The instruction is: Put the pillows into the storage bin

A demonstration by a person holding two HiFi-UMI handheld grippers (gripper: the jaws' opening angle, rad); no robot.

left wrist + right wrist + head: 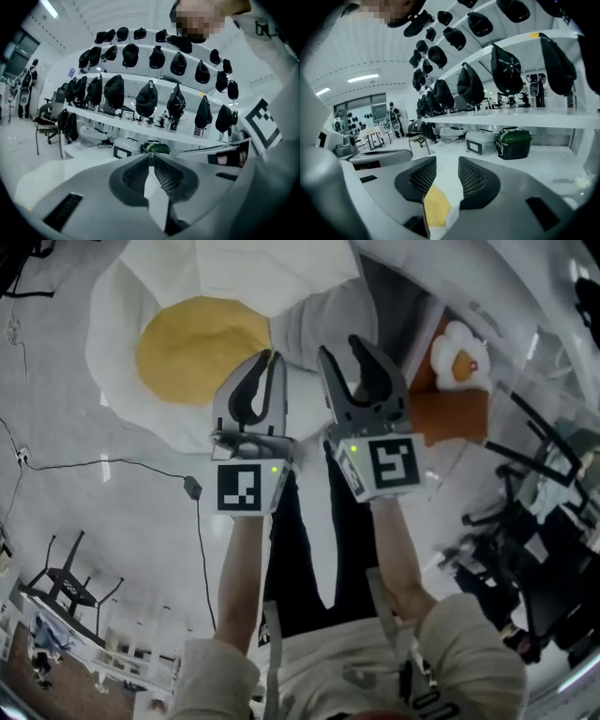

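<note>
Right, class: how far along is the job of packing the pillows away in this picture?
Done: cannot tell. The big fried-egg pillow and the small toast pillow lie beyond the grippers, and no bin wall shows clearly around either. In hand: nothing. The left gripper is shut with nothing gripped, and the right gripper is open and empty. Left: possibly both pillows.

The person wears a cream long-sleeved top with loose sleeves (473, 662) gathered above the forearms, dark trousers (300, 559) and grey straps (272, 662) down the front. The left gripper (266, 358) and right gripper (341, 348) have pale grey bodies, black curved jaws with mesh-patterned pads, a small green light, and marker cubes (239, 488) printed with black-and-white squares.
</note>
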